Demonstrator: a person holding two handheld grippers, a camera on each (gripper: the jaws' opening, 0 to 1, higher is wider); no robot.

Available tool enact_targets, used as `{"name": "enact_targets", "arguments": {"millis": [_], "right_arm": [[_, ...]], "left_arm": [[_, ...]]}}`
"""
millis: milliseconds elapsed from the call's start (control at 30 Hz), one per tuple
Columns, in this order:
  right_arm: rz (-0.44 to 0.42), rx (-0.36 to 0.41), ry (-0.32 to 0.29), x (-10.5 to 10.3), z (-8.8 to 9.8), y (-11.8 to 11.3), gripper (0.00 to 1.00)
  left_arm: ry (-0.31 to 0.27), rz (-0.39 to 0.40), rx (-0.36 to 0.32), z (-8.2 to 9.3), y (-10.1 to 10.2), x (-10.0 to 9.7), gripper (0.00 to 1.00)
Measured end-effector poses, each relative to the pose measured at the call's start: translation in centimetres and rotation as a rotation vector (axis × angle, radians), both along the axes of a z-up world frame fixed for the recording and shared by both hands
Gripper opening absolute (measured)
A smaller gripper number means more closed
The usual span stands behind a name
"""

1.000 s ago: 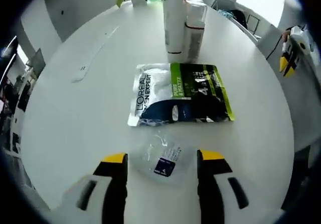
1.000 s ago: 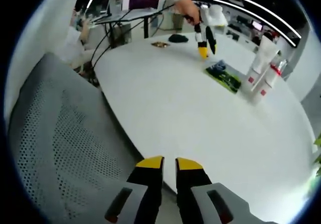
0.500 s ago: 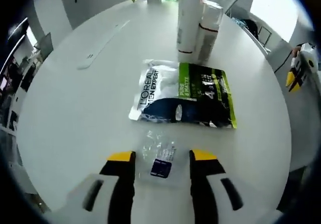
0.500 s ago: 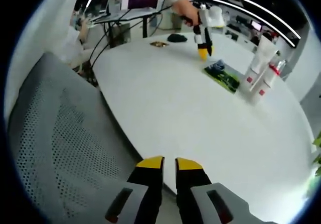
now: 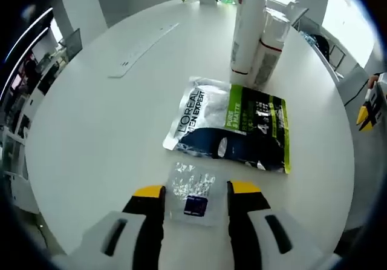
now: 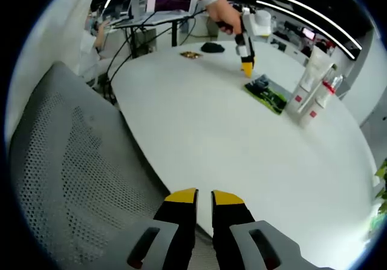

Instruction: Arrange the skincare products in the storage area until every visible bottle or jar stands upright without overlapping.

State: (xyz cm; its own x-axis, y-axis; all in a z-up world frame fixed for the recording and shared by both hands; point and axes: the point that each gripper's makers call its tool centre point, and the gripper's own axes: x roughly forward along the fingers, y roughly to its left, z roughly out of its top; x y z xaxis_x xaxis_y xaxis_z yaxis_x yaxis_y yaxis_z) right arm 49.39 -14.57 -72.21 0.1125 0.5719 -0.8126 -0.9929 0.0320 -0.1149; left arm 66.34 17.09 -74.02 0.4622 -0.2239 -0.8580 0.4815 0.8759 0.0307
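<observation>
Left tool (image 5: 188, 190): your jaws flank the clear sachet (image 5: 192, 192), contact unclear.
Sachet: flat on tabletop (image 5: 91, 137), long axis along jaws.
Beyond: green pouch (image 5: 233, 125), then upright tubes (image 5: 257, 34).
Right tool (image 6: 204, 195): nearly closed, empty, well apart.

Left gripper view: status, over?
Left claw astride small clear sachet, grip unconfirmed. Right claw nearly shut, empty, at table edge. Two tubes upright; green pouch flat. Nothing blocking.

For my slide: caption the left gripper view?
Hand-held gripper straddling a clear sachet below a green face-mask packet.
</observation>
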Motion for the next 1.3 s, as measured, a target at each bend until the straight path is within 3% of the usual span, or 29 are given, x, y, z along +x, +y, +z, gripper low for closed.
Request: {"name": "enact_targets", "arguments": {"millis": [200,367,667,867,1033,1300], "right_arm": [[0.001,0.006,-0.005,0.1,0.1,0.0,0.08],[0.012,0.009,-0.015,0.1,0.2,0.0,0.07],[0.023,0.009,-0.027,0.0,0.3,0.0,0.06],[0.035,0.009,-0.018,-0.2,0.2,0.1,0.06],[0.043,0.007,-0.019,-0.3,0.2,0.1,0.06],[0.051,0.004,-0.021,-0.4,0.2,0.1,0.04]], "left_arm": [[-0.030,0.016,-0.017,1.6,0.7,-1.1,0.42],[-0.015,-0.029,0.013,2.4,1.9,-4.4,0.36],[0.093,-0.067,0.070,1.2,5.0,-12.7,0.39],[0.156,-0.028,0.124,-0.8,8.5,-16.3,0.43],[0.186,0.000,0.135,-1.4,10.0,-17.7,0.46],[0.218,-0.025,0.171,-2.0,10.3,-18.5,0.48]]}}
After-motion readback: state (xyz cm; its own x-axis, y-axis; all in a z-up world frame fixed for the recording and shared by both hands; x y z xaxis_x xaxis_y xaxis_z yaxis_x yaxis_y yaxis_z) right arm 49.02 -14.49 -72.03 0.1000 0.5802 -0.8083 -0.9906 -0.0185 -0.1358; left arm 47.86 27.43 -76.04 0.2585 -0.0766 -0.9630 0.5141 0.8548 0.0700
